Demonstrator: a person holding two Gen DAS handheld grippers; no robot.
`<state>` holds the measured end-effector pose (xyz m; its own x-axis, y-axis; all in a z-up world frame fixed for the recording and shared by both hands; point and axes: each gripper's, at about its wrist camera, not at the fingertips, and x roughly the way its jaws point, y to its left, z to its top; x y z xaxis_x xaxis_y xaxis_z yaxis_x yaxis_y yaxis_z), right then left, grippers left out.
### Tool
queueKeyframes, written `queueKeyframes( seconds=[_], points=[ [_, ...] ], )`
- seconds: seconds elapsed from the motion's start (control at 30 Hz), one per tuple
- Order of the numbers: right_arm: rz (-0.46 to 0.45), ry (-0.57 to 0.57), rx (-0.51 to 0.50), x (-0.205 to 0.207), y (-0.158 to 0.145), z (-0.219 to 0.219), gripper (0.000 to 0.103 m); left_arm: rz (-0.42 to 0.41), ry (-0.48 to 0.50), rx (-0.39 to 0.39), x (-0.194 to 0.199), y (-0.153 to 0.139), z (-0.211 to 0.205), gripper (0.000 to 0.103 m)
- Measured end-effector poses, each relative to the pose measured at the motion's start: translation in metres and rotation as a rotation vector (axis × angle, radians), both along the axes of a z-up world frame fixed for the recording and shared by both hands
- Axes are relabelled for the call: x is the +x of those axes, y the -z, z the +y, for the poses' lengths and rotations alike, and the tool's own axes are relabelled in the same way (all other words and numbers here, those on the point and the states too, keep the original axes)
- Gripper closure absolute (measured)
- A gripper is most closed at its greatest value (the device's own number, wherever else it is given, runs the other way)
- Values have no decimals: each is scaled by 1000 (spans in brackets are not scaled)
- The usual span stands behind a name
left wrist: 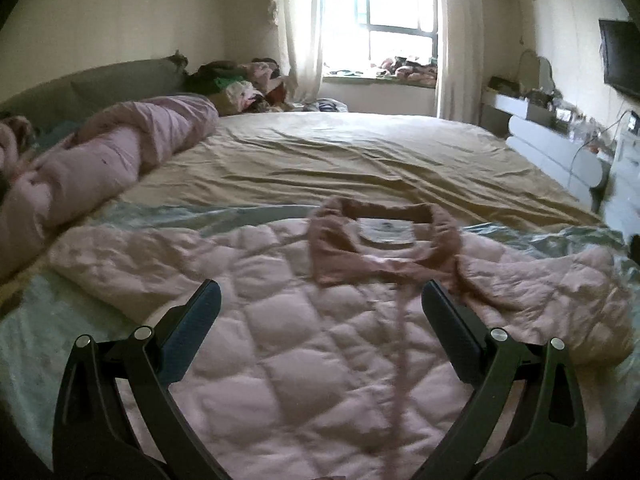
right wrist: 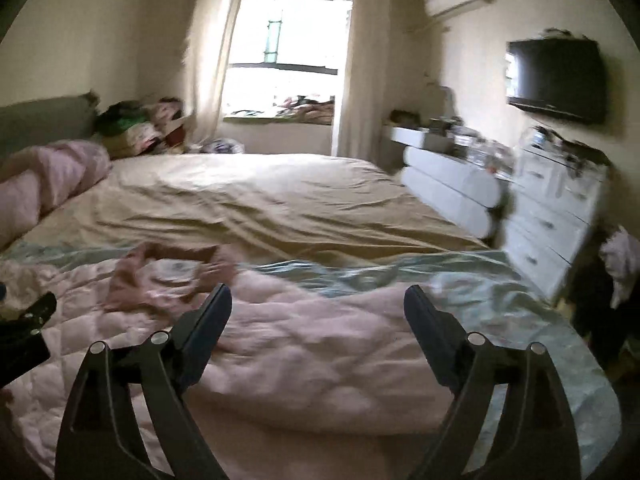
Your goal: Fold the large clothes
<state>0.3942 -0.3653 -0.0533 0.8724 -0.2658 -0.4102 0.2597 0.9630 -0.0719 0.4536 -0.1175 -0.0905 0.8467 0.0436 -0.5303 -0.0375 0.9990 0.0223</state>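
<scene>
Where the near end of the bed (left wrist: pixel 360 152) meets the viewer, a pale pink quilted jacket (left wrist: pixel 280 340) lies spread flat, front up, its darker pink collar (left wrist: pixel 384 236) pointing toward the window (left wrist: pixel 384 8). The left tool (left wrist: pixel 320 296) hovers over the jacket's chest, its two black fingers spread wide and holding nothing. The right tool (right wrist: pixel 318 300) hangs over the jacket's right sleeve side, likewise released and gripping nothing. A pale blue sheet (right wrist: pixel 460 280) lies beneath the jacket, over a tan bedcover. A rolled pink duvet (left wrist: pixel 100 156) lies along the left edge of the bed. White drawers (right wrist: pixel 552 208) and a wall television (right wrist: pixel 556 80) stand to the right.
</scene>
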Motion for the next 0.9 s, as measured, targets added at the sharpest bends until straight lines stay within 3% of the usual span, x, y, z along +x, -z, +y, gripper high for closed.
queueKeyframes(
  seconds=[0.17,0.43,0.57,0.9],
  points=[
    [-22,50,67,-27,2,-52,16,3,56,9,3,15,-38,9],
    [-26,48,108,-42,21,-76,16,53,123,22,15,39,-70,9],
    [-25,41,116,-41,26,-80,16,24,174,51,17,47,-84,9],
    [-27,79,115,-48,31,-98,16,173,273,-57,47,76,-105,9]
  ],
)
